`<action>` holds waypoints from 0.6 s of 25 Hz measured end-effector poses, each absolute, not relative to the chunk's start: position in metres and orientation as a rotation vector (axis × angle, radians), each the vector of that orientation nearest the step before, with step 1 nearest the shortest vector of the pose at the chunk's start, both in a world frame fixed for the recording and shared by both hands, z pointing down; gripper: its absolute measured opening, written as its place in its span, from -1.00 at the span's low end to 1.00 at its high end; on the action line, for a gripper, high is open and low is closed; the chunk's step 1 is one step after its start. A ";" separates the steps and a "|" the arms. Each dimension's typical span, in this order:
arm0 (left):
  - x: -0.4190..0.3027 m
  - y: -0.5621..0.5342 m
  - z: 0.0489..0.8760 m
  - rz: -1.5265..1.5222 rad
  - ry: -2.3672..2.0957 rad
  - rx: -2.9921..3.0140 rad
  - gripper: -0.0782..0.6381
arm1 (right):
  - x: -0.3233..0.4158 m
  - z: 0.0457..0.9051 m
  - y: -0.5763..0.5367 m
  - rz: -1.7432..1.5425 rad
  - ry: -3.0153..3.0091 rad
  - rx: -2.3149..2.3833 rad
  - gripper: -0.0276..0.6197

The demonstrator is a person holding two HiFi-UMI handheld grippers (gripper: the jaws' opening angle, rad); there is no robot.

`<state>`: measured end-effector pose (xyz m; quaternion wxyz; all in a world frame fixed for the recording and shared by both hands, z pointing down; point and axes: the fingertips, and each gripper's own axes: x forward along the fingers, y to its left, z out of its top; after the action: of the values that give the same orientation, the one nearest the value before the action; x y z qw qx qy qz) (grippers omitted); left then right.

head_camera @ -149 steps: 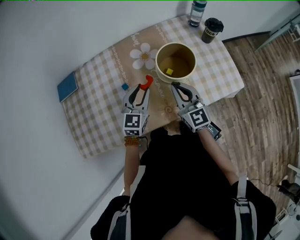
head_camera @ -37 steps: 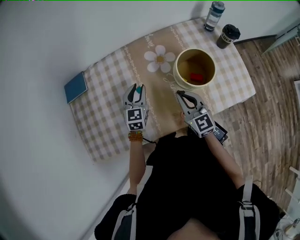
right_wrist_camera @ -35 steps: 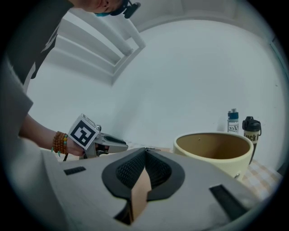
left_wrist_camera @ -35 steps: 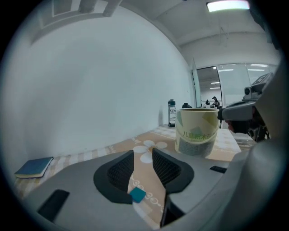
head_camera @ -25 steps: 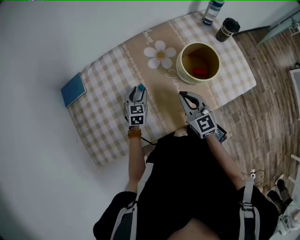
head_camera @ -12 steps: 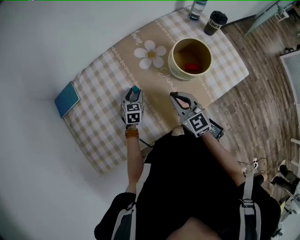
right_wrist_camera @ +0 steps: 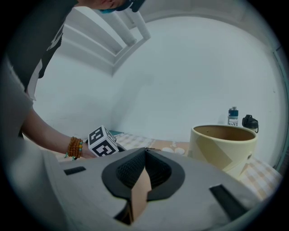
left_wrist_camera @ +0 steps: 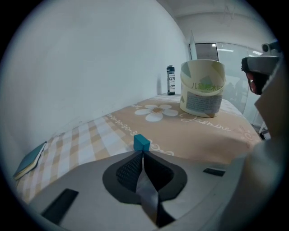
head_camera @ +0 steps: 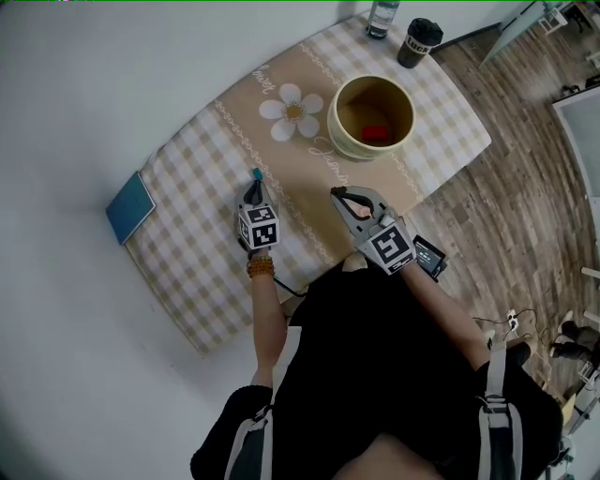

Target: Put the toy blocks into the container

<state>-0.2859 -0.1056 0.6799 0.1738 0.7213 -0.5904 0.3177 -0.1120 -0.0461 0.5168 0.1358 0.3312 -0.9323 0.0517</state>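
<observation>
A small teal block [head_camera: 256,174] sits at the tips of my left gripper [head_camera: 254,184] on the checked tablecloth. In the left gripper view the jaws have just been closing and now meet under the teal block [left_wrist_camera: 141,142], pinching it at the left gripper [left_wrist_camera: 142,152] tips. The cream container [head_camera: 335,131] stands to the far right with a red block [head_camera: 375,133] inside. My right gripper [head_camera: 336,195] hovers near the table's front edge, short of the container [right_wrist_camera: 223,146]. The right gripper [right_wrist_camera: 145,150] jaws touch with nothing between them.
A blue book [head_camera: 130,207] lies at the cloth's left edge. A bottle [head_camera: 377,17] and a black cup [head_camera: 418,39] stand behind the container. A daisy print [head_camera: 290,112] marks the cloth. The table's edge drops to wooden floor on the right.
The left jaws stood open around the teal block half a second ago and are now closed on it. The right gripper has barely shifted.
</observation>
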 end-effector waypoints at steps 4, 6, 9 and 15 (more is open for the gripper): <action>-0.289 -0.108 0.679 0.872 -1.692 2.027 -0.76 | -0.109 0.517 -0.049 0.157 -2.701 0.966 -0.91; -0.288 -0.107 0.678 0.869 -1.690 2.025 -0.75 | -0.107 0.516 -0.050 0.158 -2.703 0.969 -0.91; -0.284 -0.106 0.679 0.843 -1.670 2.023 -0.42 | -0.105 0.516 -0.050 0.162 -2.703 0.978 -0.91; -0.285 -0.115 0.678 0.763 -1.700 1.973 -0.40 | -0.102 0.518 -0.050 0.165 -2.695 0.983 -0.91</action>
<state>-0.2853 -0.1152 0.6777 0.2122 0.7103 -0.6123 0.2748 -0.1017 -0.0502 0.5178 0.1337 0.3391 -0.9294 0.0568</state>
